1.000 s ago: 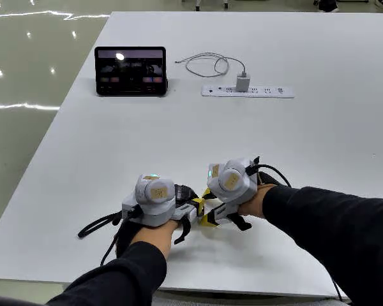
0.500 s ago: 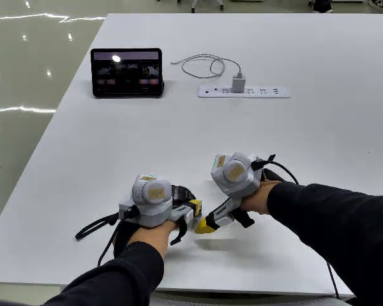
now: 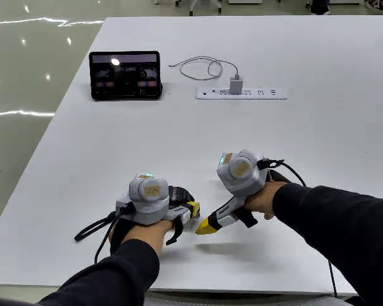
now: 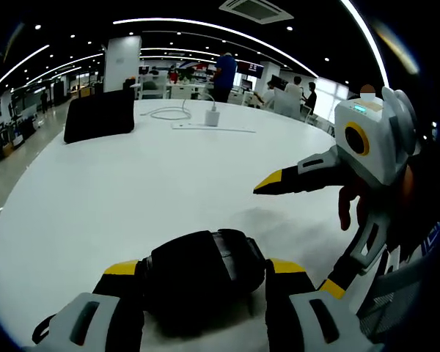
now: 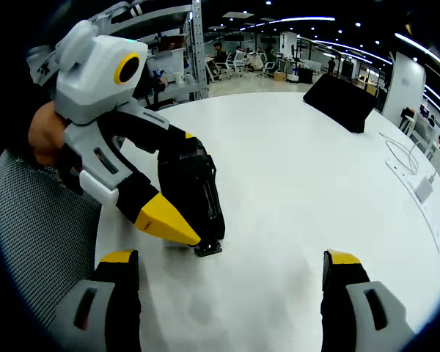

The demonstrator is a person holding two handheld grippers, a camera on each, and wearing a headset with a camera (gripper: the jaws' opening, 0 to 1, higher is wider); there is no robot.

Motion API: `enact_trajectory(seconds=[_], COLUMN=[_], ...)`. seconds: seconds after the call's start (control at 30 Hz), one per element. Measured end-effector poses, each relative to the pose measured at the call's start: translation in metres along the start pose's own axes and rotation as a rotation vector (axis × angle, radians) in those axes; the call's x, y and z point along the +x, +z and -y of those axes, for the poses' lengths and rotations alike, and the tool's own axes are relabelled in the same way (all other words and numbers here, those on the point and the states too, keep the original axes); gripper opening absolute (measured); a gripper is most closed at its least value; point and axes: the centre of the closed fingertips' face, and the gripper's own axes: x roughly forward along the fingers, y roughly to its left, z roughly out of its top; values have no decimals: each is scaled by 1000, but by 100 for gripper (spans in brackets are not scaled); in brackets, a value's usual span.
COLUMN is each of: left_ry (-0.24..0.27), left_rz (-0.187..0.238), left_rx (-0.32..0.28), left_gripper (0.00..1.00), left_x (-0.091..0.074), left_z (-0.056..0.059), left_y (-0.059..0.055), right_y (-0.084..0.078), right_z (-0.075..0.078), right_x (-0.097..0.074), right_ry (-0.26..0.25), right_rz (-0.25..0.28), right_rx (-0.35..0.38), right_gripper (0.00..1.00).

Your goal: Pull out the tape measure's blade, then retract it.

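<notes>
left hand-held gripper (image 4: 204,267) is clamped on the tape (image 5: 200,187), black case squeezed between its two yellow-tipped jaws; the case sits low on the white bench (image 3: 274,134), close to the near edge, and looks like it's resting on the surface; right hand-held gripper (image 5: 231,258) has its jaws spread wide with nothing between them, just bare bench; it's aimed at the tape from the right, tips near the case but not touching it; in the head view the right one is tilted down and to the left, its yellow tip just beside the left one's jaws, small gap between; in the left gripper view that same yellow tip pokes in from the right, above the case; over on the far side of the bench there's a dark tablet (image 3: 126,75) propped up on the left, a white power strip (image 3: 241,93) to its right with a white charger (image 3: 235,85) plugged in, and a cable (image 3: 198,66) looping off it toward the tablet; all that is well apart from the tape
</notes>
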Motion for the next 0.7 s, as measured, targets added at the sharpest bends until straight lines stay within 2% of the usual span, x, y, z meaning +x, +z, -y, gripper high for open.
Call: enact_trajectory(seconds=[0.03,0.23,0.3,0.37,0.53,0.63,0.7], left_ry=[-21,-56,-65,-76,-141,-182,-173], left_rz=[-22,-22,-48,-46,-47,-58,-55], left_rx=[6,49,74,74,79,83,98], left_gripper=[67,75,78,78,100,100,100], left_x=[1,-2,-4,-6,-9,-14,-17], left_z=[3,-1,-6,-13,-18,-22,-31], left_y=[-4,1,-1,0,2,0,0], right_y=[0,-7,-10,-16,-29,-37,-40], right_z=[1,6,10,11,13,15,16], right_x=[-2,-16,-22,-27,-42,-49,-55], right_ry=[-2,-36,-56,-61,-87,-100,-113], right_rz=[6,36,53,60,73,78,83], right_rx=[3,28,52,64,85,99,107], right_gripper=[100,100,100,100,100,100,100])
